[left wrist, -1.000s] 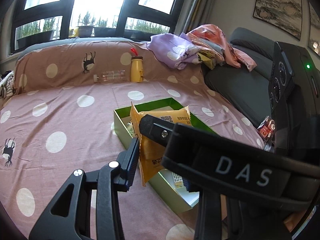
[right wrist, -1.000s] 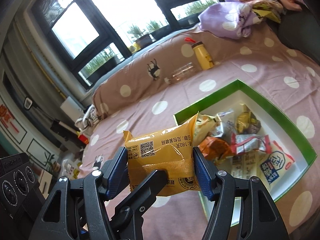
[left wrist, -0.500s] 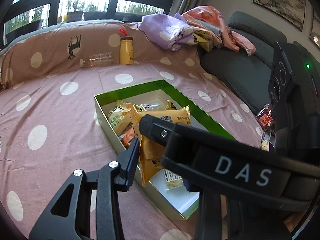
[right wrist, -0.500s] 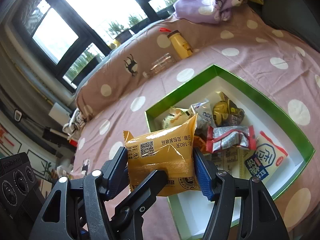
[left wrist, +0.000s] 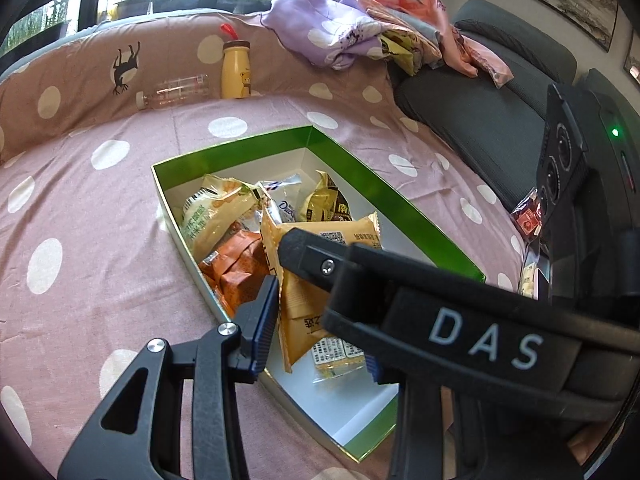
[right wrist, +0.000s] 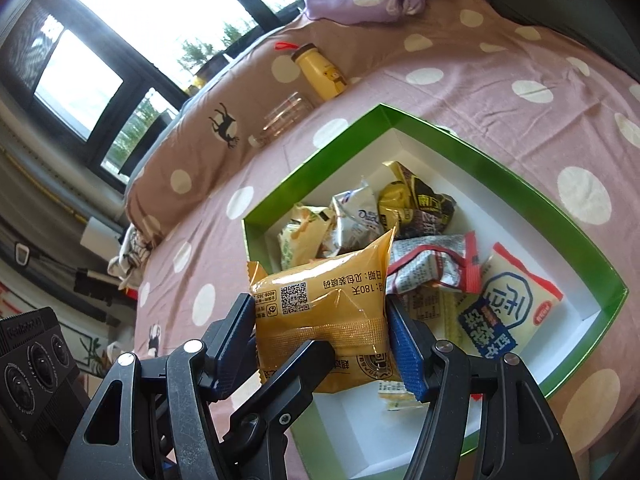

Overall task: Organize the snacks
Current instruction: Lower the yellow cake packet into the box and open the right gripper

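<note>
My right gripper (right wrist: pixel 322 328) is shut on an orange snack packet (right wrist: pixel 324 308) and holds it above the near left corner of a green-rimmed white box (right wrist: pixel 472 160). The same packet (left wrist: pixel 308 300) shows in the left wrist view, over the box (left wrist: pixel 360 176). My left gripper (left wrist: pixel 320 328) surrounds the packet there; its right finger is hidden behind the right gripper's body, so its state is unclear. Several snack packets (right wrist: pixel 420 208) lie in the box.
A yellow bottle (left wrist: pixel 236 68) and a clear bottle (left wrist: pixel 176 90) lie at the back of the polka-dot sofa cover (left wrist: pixel 80 200). Crumpled clothes (left wrist: pixel 360 32) pile at the back right. Loose snacks (left wrist: pixel 528 220) lie at the right by a dark cushion (left wrist: pixel 480 120).
Both grippers have moved forward and tilted down over the box, with the orange packet still held. The box and its packets now fill more of both views.
</note>
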Demonstrator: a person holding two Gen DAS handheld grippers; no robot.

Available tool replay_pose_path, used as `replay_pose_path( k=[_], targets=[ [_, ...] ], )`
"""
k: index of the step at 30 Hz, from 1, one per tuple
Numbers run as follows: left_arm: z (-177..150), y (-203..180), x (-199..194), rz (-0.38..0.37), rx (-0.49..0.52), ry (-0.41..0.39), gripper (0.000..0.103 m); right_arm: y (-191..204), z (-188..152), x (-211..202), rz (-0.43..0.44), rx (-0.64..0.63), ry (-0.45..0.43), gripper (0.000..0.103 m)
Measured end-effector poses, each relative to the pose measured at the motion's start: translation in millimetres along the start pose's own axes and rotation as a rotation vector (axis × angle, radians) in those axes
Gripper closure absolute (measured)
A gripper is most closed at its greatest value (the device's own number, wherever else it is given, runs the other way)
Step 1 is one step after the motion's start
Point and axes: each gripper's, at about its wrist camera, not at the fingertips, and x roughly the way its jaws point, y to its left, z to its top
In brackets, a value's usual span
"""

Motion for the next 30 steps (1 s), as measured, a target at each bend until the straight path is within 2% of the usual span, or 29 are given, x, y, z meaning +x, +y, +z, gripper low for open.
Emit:
replay_pose_path(
  k=[10, 30],
  targets=[
    [1, -1, 18, -0.023, -0.018, 0.06, 0.067, -16, 2, 9, -0.036, 0.044, 0.041, 0.036],
    [0, 0, 36, -0.042, -0.049, 0.127, 0.067, -26, 4, 18, -0.067, 0.079, 0.065, 0.035]
  ],
)
